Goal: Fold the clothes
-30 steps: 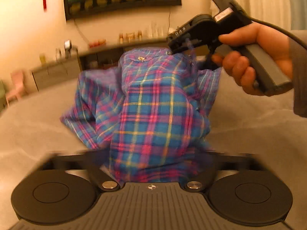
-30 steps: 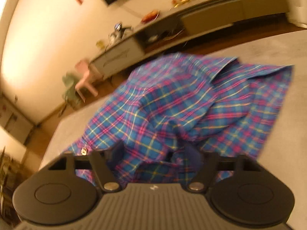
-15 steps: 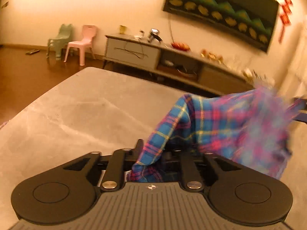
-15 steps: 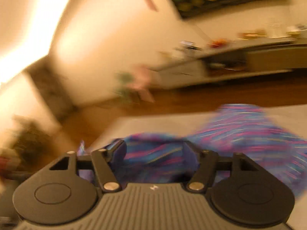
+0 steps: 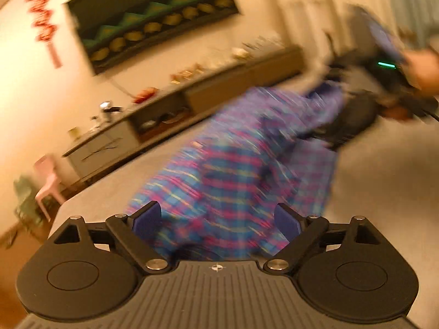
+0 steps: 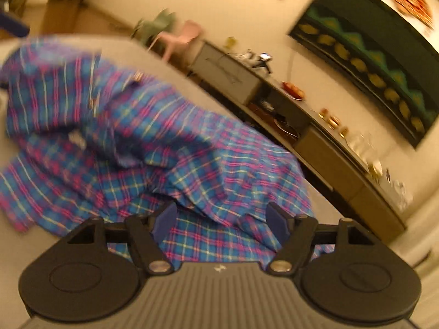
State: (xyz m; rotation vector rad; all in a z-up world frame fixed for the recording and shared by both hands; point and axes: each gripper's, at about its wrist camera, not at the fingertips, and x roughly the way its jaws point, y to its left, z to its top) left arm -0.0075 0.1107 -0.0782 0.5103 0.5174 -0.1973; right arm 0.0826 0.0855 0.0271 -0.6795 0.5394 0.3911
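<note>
Both grippers, left (image 5: 216, 220) and right (image 6: 221, 219), are standing wide, jaws just been opening, pads pressing nothing. Shirt (image 6: 142, 148) is lying rumpled on the table (image 5: 384, 170), spreading under and ahead of my fingers.

The room was in warm yellow light. A long low sideboard (image 6: 310, 134) stood along the cream wall (image 5: 33, 90), under a dark picture (image 5: 153, 24), with a pink chair (image 6: 181, 38) nearby.
</note>
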